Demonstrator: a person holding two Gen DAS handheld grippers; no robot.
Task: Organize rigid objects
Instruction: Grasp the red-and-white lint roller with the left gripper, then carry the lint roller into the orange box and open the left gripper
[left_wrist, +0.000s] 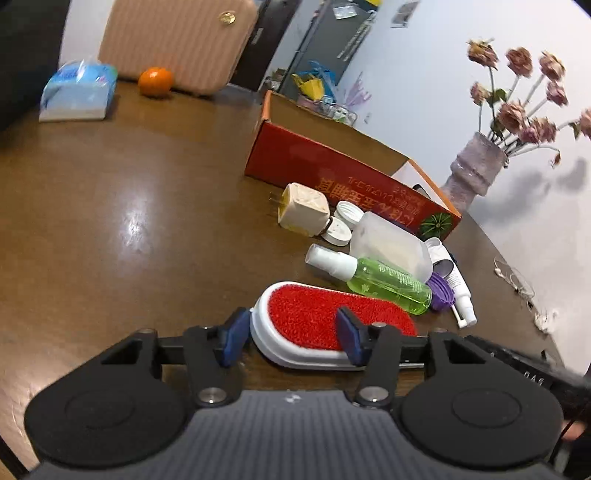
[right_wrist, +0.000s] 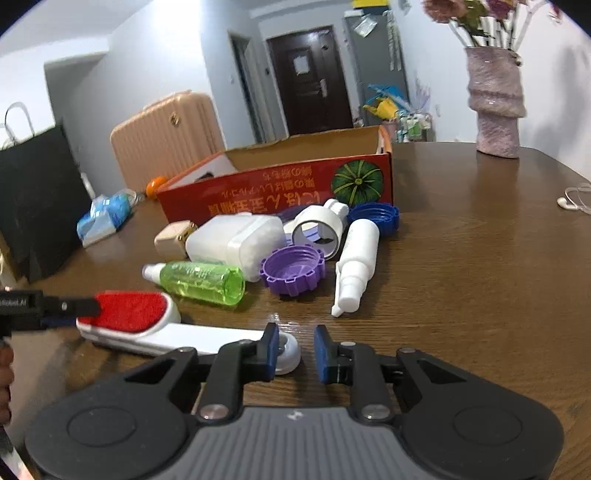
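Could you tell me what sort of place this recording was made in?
Probably a home's living or entry area: a brown wooden table, a ribbed pink hard-shell suitcase, a dark front door, and a vase of dried flowers.

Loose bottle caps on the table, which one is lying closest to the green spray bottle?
The purple cap, the ridged one lying open side up right beside the base of the green spray bottle. The blue cap sits farther back, against the red box.
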